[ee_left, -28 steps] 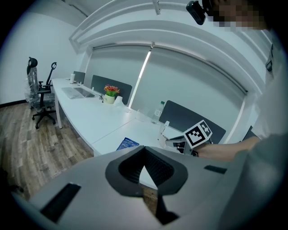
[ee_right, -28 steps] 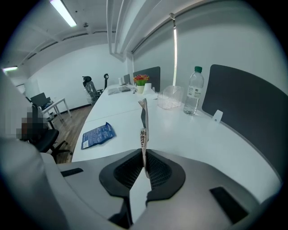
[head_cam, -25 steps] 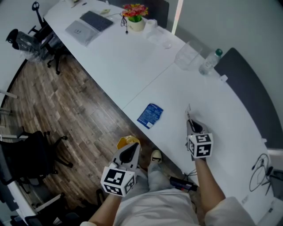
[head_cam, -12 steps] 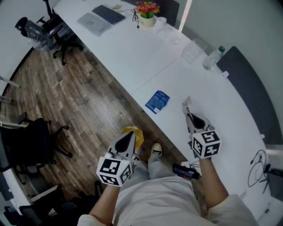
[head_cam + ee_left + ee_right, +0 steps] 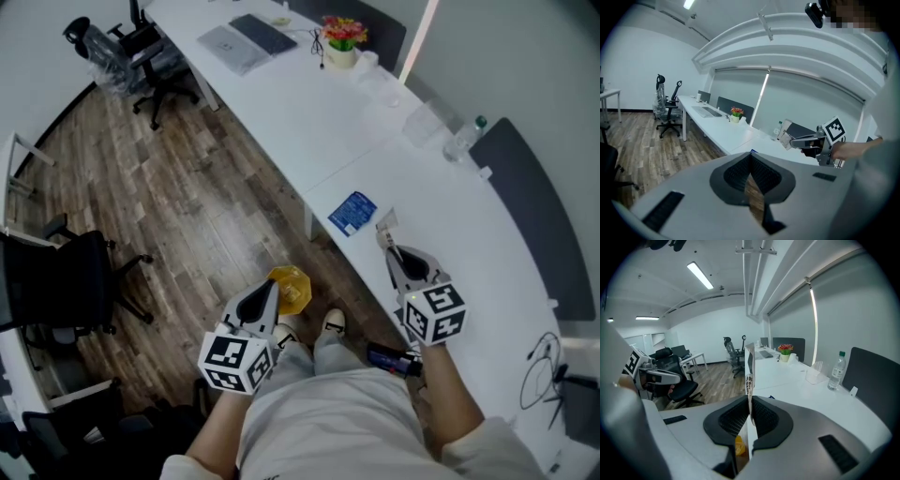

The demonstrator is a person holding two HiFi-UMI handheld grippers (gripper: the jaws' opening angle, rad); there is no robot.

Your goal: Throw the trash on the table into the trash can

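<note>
As the right gripper [image 5: 749, 404] pinches it, the wrapper [image 5: 749, 380] stands endwise.

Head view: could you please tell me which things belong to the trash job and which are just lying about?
Job: wrapper in right hand-held gripper; blue packet on table; yellow trash can.
Lying about: laptop, flower pot, water bottle, office chair.
</note>
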